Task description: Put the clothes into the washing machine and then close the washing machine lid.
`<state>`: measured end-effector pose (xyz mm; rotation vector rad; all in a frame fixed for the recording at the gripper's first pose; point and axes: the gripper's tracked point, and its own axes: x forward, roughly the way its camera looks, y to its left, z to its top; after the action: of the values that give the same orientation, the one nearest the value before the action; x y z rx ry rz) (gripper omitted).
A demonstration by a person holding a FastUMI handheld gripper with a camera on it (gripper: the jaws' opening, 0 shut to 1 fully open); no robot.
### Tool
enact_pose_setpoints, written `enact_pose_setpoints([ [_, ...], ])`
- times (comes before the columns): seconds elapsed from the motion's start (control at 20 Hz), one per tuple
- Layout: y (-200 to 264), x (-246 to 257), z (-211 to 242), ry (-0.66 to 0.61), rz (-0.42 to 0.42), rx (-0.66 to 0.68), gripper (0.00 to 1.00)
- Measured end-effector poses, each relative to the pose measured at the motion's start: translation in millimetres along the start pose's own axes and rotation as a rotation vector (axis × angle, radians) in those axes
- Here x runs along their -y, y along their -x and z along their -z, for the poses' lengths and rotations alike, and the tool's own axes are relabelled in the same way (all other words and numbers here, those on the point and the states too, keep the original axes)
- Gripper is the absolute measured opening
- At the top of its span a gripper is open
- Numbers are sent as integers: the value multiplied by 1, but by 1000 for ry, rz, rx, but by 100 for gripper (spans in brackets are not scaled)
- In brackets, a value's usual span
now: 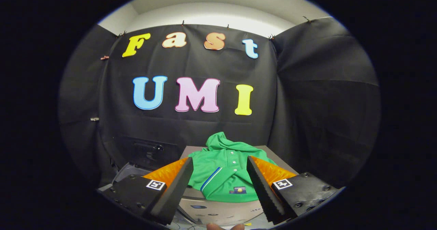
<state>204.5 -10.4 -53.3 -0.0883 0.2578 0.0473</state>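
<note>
1. While the booth's dark wall closes off the back, the largest thing in front of it is the washing machine point(218, 213), a pale, boxy body standing just ahead of and below the fingers. Its dark lid point(150, 152) seems to stand raised at the back left, though that corner is dim, so I judge it open rather than see it plainly.

2. On a flat, pale top surface point(273, 155) of the machine, to the right of that lid, lies the green shirt point(223, 172). It is spread loosely, collar end bunched up on the far side, button placket running toward the fingers, hem end nearest them.

3. The gripper point(218, 192) hangs above the near edge of the shirt with its fingers spread wide and nothing between them; neither finger touches the cloth.

4. The relation that matters: the shirt lies straight ahead, centred in the gap, its long axis in line with the fingers' reach. The next move, as I judge it, is forward and down onto the cloth, then a carry to the left toward the opening.

5. A fingertip of the person point(215, 226) shows below the gripper.
</note>
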Motion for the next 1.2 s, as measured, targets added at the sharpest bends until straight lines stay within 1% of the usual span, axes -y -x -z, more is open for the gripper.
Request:
enact_pose_setpoints([
  [0.1, -34, 3, 8, 15, 0, -77, 98],
  [0.2, -67, 12, 17, 21, 23, -138, 98],
  [0.45, -130, 32, 61, 45, 67, -323, 99],
  [0.6, -152, 40, 86, 32, 79, -412, 99],
  [0.75, -167, 40, 104, 8, 63, -498, 99],
  [0.8, -170, 39, 104, 4, 55, -500, 99],
  [0.85, -171, 38, 114, 1, 46, -511, 96],
  [0.95, -170, 36, 108, 28, 37, -508, 80],
  [1.0, -171, 39, 109, 36, 57, -503, 80],
  [1.05, -171, 39, 107, 64, 59, -489, 30],
  [1.1, -170, 43, 107, 56, 76, -506, 30],
  [1.15, -168, 40, 100, 23, 78, -502, 15],
  [1.2, -164, 38, 90, -19, 78, -501, 15],
])
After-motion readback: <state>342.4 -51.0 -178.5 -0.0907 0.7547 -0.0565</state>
